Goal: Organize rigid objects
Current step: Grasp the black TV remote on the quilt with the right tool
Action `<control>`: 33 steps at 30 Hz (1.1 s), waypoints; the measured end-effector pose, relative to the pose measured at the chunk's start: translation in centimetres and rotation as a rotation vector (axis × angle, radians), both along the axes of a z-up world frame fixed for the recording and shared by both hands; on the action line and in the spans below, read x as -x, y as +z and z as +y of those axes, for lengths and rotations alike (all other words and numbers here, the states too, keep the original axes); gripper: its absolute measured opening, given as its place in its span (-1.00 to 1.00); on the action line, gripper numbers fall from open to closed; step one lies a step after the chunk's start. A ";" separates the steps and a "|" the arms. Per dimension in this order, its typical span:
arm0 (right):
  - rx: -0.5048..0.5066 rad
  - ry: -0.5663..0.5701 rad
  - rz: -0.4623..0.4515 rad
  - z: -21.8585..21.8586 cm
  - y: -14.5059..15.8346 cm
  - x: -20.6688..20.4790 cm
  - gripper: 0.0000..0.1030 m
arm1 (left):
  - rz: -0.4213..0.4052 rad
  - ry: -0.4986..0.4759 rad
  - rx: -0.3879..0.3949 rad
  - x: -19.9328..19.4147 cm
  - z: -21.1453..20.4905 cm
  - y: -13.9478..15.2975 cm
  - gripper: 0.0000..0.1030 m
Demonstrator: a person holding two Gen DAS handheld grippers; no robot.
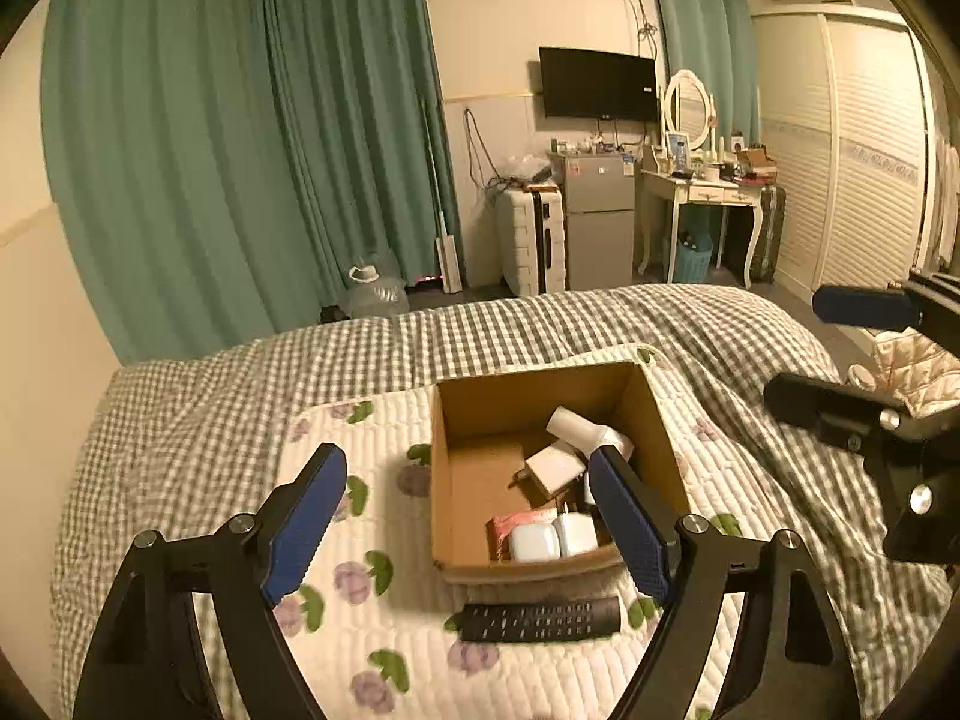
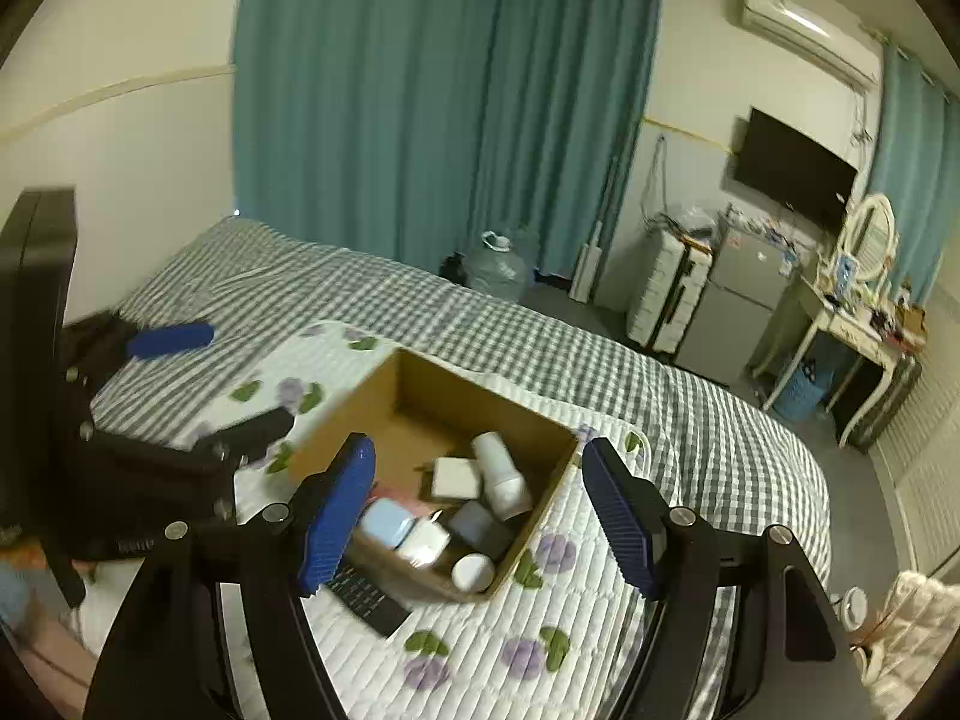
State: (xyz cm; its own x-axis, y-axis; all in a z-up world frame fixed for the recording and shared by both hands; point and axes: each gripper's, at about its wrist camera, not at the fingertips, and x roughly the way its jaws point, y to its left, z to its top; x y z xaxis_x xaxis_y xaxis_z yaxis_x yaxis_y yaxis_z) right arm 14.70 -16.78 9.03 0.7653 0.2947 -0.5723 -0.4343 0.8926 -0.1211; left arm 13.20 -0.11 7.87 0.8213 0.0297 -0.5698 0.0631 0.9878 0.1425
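An open cardboard box sits on a floral quilted mat on the bed. Inside lie a white bottle, a small white box, a pale blue case, a white charger and a white jar. A black remote control lies on the mat against the box's near side. My left gripper hovers open above the box and remote, holding nothing. My right gripper also hangs open and empty over the box, to the right of the left one.
The bed has a grey checked cover that falls away at the far and right edges. Beyond stand teal curtains, a water jug, a white suitcase, a small fridge and a dressing table. A white quilted bundle lies at the right.
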 end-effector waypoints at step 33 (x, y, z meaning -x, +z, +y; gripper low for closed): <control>0.278 0.137 0.313 12.7 -28.2 -4.2 -0.13 | 0.361 0.182 0.061 -0.1 8.0 -22.5 0.69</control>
State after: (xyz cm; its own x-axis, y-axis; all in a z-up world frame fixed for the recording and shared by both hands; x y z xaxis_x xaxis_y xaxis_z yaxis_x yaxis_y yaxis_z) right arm 18.86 -4.08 -19.18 0.5068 0.1839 -0.8423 -0.6007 0.7761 -0.1920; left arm 13.28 7.88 -14.61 0.5530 0.1134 -0.8254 -0.0787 0.9934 0.0837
